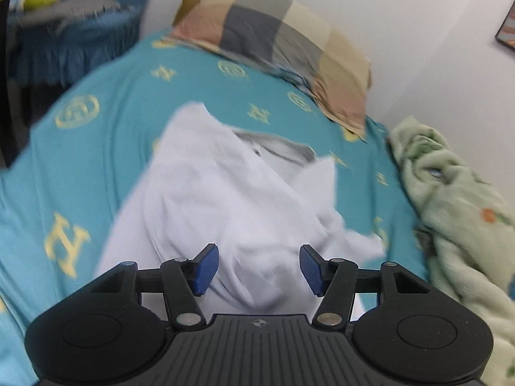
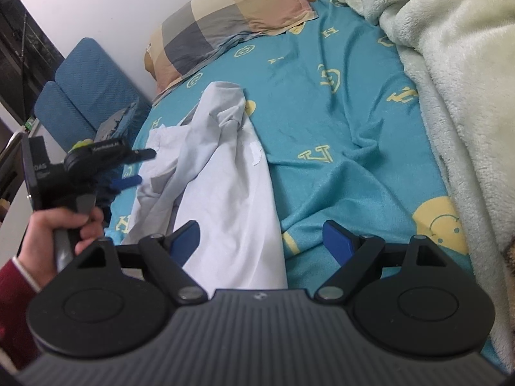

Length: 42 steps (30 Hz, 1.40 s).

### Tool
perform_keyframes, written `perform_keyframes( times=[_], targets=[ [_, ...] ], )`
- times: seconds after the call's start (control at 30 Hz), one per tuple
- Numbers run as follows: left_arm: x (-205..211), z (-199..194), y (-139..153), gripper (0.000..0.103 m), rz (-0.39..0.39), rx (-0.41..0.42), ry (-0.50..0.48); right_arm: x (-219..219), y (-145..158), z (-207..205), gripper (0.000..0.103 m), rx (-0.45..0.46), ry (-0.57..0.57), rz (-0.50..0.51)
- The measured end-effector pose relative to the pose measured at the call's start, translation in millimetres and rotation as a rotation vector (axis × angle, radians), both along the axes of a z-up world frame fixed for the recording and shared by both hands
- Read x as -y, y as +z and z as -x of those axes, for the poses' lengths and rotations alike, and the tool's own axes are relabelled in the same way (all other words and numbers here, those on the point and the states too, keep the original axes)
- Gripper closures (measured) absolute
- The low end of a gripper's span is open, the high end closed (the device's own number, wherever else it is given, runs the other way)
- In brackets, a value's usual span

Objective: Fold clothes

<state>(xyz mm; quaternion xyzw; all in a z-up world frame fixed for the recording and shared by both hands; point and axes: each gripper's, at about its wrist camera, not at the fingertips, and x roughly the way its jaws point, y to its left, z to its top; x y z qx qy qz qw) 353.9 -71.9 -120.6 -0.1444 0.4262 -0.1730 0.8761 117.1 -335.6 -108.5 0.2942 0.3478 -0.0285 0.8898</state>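
currently white garment (image 2: 225, 173) lies rumpled on the bed (image 2: 347, 112), long axis running from near edge toward pillow (image 2: 225, 19). left gripper (image 1: 259, 268) directly over its near end, jaws open, nothing held. right gripper (image 2: 260, 241) also open — straddles garment's right edge, approx. left sits nearer the bulk.

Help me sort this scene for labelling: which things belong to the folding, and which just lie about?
For the job: white shirt, left gripper, right gripper.

Lying about: pillow, fleece blanket, blue chair, bed sheet.
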Motion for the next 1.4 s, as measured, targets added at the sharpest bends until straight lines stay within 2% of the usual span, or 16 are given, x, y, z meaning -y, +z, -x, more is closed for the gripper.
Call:
perform_keyframes(
  times=[0.03,0.07,0.13,0.2,0.23,0.27,0.33,0.47,0.63,0.73,0.8,0.93,1.03,1.13,1.33,1.4],
  targets=[
    [1.7,3.5,-2.2,0.045,0.004,-0.02,-0.013,-0.3,0.0,0.1,0.018,0.0,0.001,0.0],
    [6.6,5.3,-5.3,0.046,-0.035,-0.05,-0.025,-0.5,0.0,0.2,0.018,-0.001,0.001,0.0],
    [15.0,5.1,-11.9,0.046,-0.055,-0.09,-0.036,-0.5,-0.1,0.3,0.018,-0.004,0.0,-0.001],
    [20.7,2.0,-15.6,0.051,-0.049,-0.102,-0.023,0.6,-0.7,0.8,0.018,-0.008,-0.003,-0.008],
    [22.3,0.2,-15.7,0.077,-0.04,-0.094,-0.008,1.2,-0.6,1.3,0.018,-0.009,-0.005,-0.012],
    [22.6,-2.1,-12.6,0.096,-0.02,-0.079,0.009,1.9,-0.5,1.7,0.018,-0.009,-0.007,-0.015],
    [23.1,-6.9,-6.1,0.096,0.019,-0.048,0.043,2.2,0.3,3.3,0.018,-0.008,-0.009,-0.017],
    [30.7,-18.9,22.8,0.097,0.074,0.072,0.025,1.3,0.8,4.9,0.018,-0.007,-0.007,-0.033],
    [32.3,-25.9,10.3,0.097,0.03,0.055,0.003,-5.4,0.9,1.9,0.018,-0.004,0.018,-0.022],
    [33.3,-30.0,2.6,0.095,0.003,0.044,-0.011,-6.4,-2.8,-1.5,0.018,-0.014,0.024,-0.01],
    [33.9,-32.7,-2.5,0.09,-0.015,0.037,-0.02,-4.8,-7.0,-4.1,0.018,-0.025,0.022,-0.013],
    [35.1,-38.2,-12.8,0.065,-0.051,0.022,-0.037,-2.3,-11.6,-9.4,0.018,-0.039,0.017,-0.014],
    [4.3,5.1,8.5,0.046,-0.082,0.006,-0.118,-2.6,-9.6,-9.2,0.018,-0.031,0.019,-0.007],
    [-34.1,57.8,26.2,0.036,-0.151,-0.042,-0.192,-2.8,-4.9,-4.1,0.018,-0.017,0.023,-0.007],
    [-121.1,152.4,19.4,0.035,-0.289,-0.257,-0.259,-0.3,7.4,12.9,0.018,0.012,0.042,-0.033],
    [-140.6,170.1,11.4,0.035,-0.303,-0.337,-0.229,0.4,13.5,21.9,0.018,0.026,0.053,-0.057]
  ],
)
